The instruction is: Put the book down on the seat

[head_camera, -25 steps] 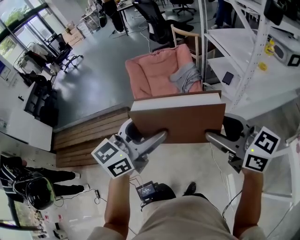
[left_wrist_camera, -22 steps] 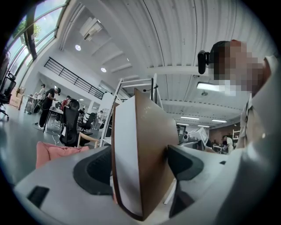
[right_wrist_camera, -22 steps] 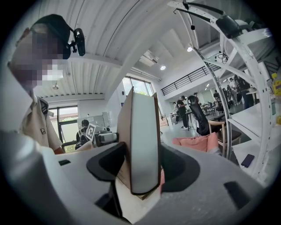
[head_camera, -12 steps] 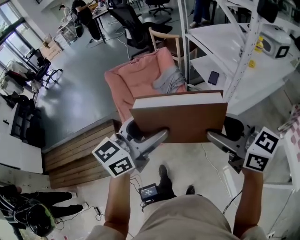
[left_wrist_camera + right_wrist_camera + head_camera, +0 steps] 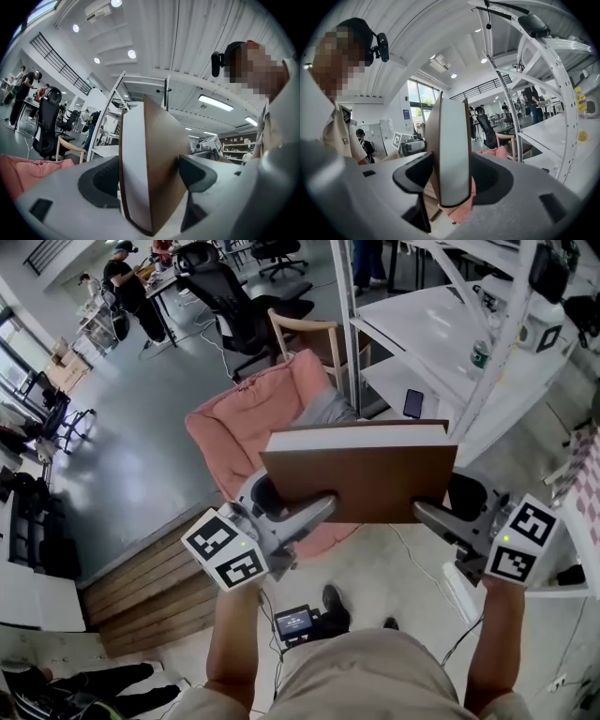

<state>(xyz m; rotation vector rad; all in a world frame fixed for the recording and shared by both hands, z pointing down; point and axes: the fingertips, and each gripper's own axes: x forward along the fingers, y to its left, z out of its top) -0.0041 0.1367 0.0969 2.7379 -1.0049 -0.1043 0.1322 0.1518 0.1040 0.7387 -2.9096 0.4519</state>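
With the left gripper (image 5: 317, 514) and right gripper (image 5: 429, 516) still clamped on the brown book (image 5: 361, 479), the pink seat (image 5: 234, 432) has drawn nearer, so lowering seems close.

The book (image 5: 361, 482) has a matt brown cover, smooth like card, and a page edge of plain white paper. My left gripper (image 5: 319, 512) and right gripper (image 5: 424, 514) are smooth grey plastic with matt black pads (image 5: 101, 180). The seat (image 5: 248, 418) at 11 o'clock is soft pink cloth (rumpled). At 8 o'clock lies slatted wood decking (image 5: 155, 592); the grey floor (image 5: 131, 456) beyond it shines.
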